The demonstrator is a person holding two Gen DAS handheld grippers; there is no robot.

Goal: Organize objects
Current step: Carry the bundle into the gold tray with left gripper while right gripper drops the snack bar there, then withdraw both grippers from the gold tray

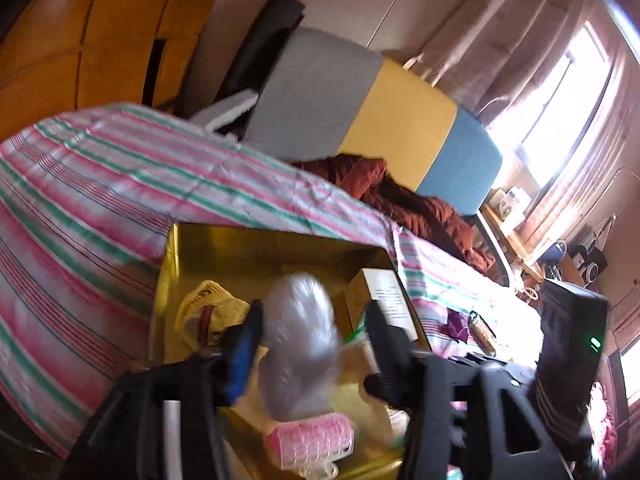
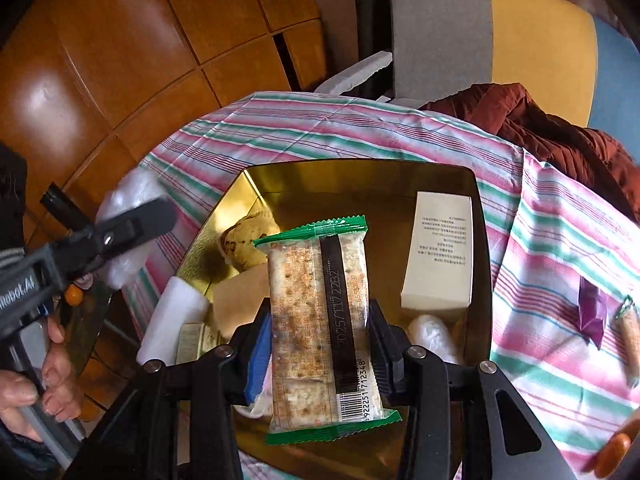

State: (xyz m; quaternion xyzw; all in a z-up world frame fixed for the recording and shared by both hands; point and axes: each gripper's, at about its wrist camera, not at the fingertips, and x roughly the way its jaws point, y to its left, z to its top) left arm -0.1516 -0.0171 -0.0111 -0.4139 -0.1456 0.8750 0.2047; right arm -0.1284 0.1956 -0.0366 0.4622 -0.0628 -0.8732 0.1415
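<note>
the right gripper (image 2: 318,344) has its jaws clamped on a cracker packet (image 2: 320,320) above the gold tray (image 2: 484,240); released tilted, it may slide off the white box (image 2: 438,252). the left gripper (image 1: 314,340), jaws wide around a blurred clear bag (image 1: 300,344), could drop it.

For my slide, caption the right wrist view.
Right gripper holds a green-edged cracker packet over the gold tin on a striped cloth.

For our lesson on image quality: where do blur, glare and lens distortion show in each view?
Left wrist view: the clear bag between the left tongs is motion-blurred; the window is blown out. Right wrist view: the cracker packet is sharp; the wooden cabinet curves and shows glare.
</note>
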